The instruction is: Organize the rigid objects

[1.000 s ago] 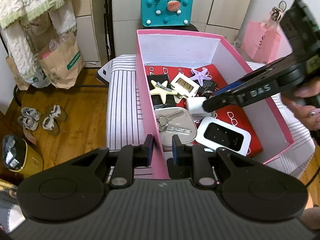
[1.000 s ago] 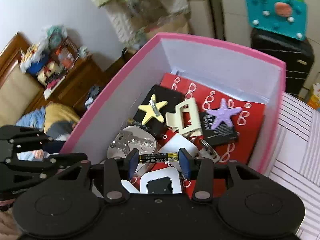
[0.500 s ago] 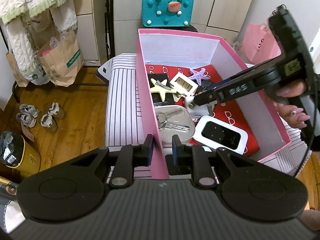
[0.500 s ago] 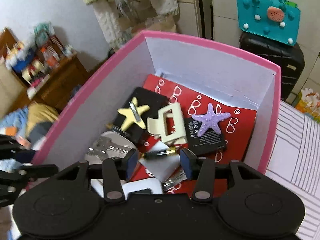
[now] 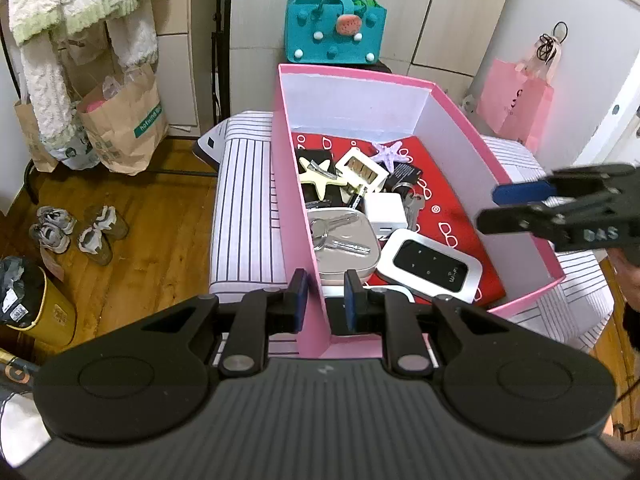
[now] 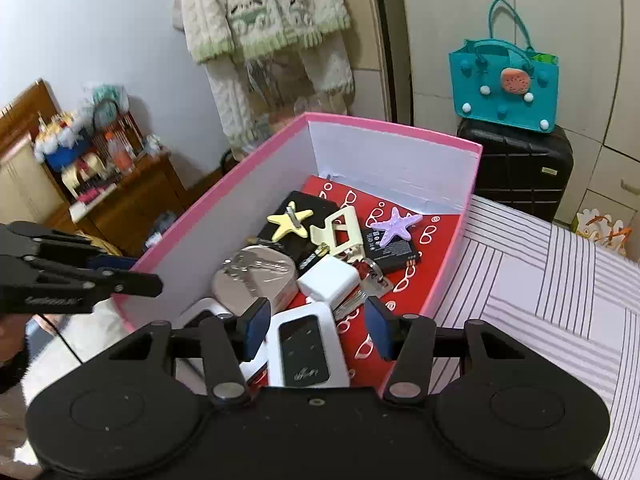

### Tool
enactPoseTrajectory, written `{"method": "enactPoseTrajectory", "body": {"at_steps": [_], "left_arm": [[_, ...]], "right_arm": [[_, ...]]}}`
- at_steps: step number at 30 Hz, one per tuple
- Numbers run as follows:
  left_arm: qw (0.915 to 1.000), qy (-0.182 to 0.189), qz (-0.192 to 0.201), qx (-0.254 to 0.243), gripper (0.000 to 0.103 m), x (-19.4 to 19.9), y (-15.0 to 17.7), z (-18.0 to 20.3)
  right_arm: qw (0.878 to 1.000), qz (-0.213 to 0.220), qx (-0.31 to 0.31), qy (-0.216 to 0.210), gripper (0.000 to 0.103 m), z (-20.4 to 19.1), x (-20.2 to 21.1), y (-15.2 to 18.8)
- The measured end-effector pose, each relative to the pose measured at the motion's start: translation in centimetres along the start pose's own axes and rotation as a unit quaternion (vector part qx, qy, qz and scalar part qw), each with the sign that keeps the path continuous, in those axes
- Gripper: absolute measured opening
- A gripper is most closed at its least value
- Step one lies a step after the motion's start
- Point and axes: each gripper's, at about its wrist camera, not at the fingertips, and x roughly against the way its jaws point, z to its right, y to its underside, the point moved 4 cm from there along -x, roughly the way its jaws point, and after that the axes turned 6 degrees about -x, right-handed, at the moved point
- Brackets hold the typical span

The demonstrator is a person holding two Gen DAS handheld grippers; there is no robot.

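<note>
The left gripper (image 5: 325, 296) pinches the near-left wall of a pink box (image 5: 298, 208), one finger outside, one inside. The right gripper (image 6: 316, 326) hangs spread over the box's near end, nothing between its jaws, which have just been opening. Just ahead of it lie a white pocket router (image 6: 304, 344) and a white charger cube (image 6: 328, 282); a battery (image 5: 357, 196) rests further in (beside a yellow starfish clip (image 6: 289, 220)). The box sits on a striped cloth (image 6: 540, 280).
</note>
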Motion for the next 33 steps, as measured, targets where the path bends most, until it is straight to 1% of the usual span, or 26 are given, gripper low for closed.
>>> {"method": "enactPoseTrajectory", "body": {"at_steps": [3, 7, 10, 13, 18, 20, 24, 25, 26, 27, 28, 29, 30, 31, 32, 33], "left_arm": [[0.9999, -0.013, 0.009, 0.003, 0.017, 0.7, 0.2, 0.4], [0.9995, -0.028, 0.012, 0.001, 0.017, 1.7, 0.2, 1.2], [0.9986, -0.044, 0.028, -0.01, 0.017, 2.8, 0.3, 2.2], [0.9984, -0.033, 0.046, -0.01, 0.017, 4.0, 0.4, 2.8], [0.9971, -0.031, 0.065, -0.023, 0.017, 5.4, 0.3, 4.5], [0.9964, -0.03, 0.075, -0.026, 0.022, 5.8, 0.4, 5.2], [0.9954, -0.024, 0.09, -0.024, 0.028, 5.9, 0.9, 6.2], [0.9955, -0.021, 0.09, -0.023, 0.03, 5.8, 1.0, 6.5], [0.9957, -0.018, 0.088, -0.023, 0.033, 5.7, 1.1, 6.8], [0.9961, -0.013, 0.085, -0.022, 0.035, 5.5, 1.2, 7.0], [0.9964, -0.009, 0.081, -0.022, 0.038, 5.5, 1.3, 7.2], [0.9966, -0.006, 0.078, -0.024, 0.042, 5.4, 1.3, 7.4], [0.9967, -0.007, 0.077, -0.025, 0.043, 5.3, 1.4, 7.7], [0.9967, -0.009, 0.076, -0.026, 0.047, 5.3, 1.4, 7.9], [0.9967, -0.011, 0.076, -0.027, 0.053, 5.2, 1.4, 8.1], [0.9966, -0.012, 0.077, -0.026, 0.056, 5.2, 1.4, 8.2]], "right_arm": [[1.0, 0.019, -0.003, -0.008, 0.057, -0.2, 1.4, 0.5], [0.999, 0.048, 0.014, -0.019, 0.059, -0.8, 3.1, 1.3], [0.998, 0.061, 0.008, -0.03, 0.06, -0.7, 3.8, 1.9], [0.998, 0.063, 0.001, -0.031, 0.06, -0.7, 4.2, 1.9], [0.997, 0.077, 0.001, -0.015, 0.06, -0.7, 5.1, 2.1], [0.997, 0.08, -0.002, -0.013, 0.06, -0.3, 5.4, 2.3], [0.997, 0.079, -0.016, 0.005, 0.061, 0.5, 5.9, 3.1], [0.997, 0.077, -0.019, 0.011, 0.064, 0.7, 6.0, 3.3], [0.997, 0.074, -0.021, 0.017, 0.07, 0.9, 6.2, 3.5], [0.997, 0.068, -0.021, 0.025, 0.074, 1.1, 6.2, 3.6], [0.997, 0.063, -0.02, 0.036, 0.08, 1.0, 6.2, 3.8], [0.997, 0.059, -0.023, 0.05, 0.09, 1.1, 6.3, 3.9], [0.995, 0.054, -0.033, 0.071, 0.095, 1.2, 6.5, 4.0], [0.994, 0.05, -0.041, 0.09, 0.098, 1.3, 6.6, 4.0], [0.992, 0.049, -0.046, 0.105, 0.098, 1.5, 6.9, 4.1], [0.991, 0.052, -0.049, 0.115, 0.098, 1.6, 7.3, 4.3]]}}
